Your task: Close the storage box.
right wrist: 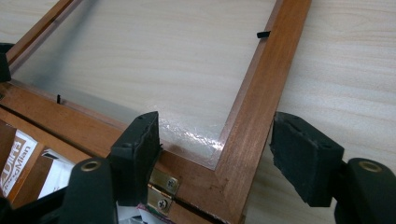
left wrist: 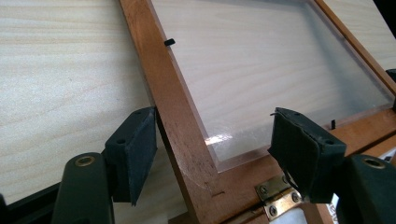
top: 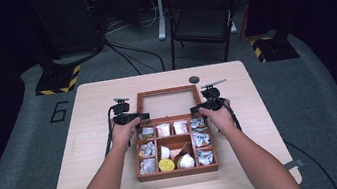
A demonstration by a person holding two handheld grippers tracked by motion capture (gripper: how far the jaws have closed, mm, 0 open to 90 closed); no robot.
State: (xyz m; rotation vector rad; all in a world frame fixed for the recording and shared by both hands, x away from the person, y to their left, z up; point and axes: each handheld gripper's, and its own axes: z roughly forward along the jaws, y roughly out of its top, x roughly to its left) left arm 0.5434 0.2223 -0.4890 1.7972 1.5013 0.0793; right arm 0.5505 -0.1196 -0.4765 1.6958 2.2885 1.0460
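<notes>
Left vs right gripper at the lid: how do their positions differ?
The left gripper straddles the lid's left frame rail; the right gripper straddles its right rail. In the left gripper view one pad touches the rail's outer edge and the other stands clear over the pane; in the right gripper view the outer pad stands off the wood. Both are open, near a brass hinge.

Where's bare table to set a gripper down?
Free: the table left of the box, and right of it to the edge. Also the far strip beyond the open lid, apart from a dark disc. Crowded: box compartments, full.
</notes>
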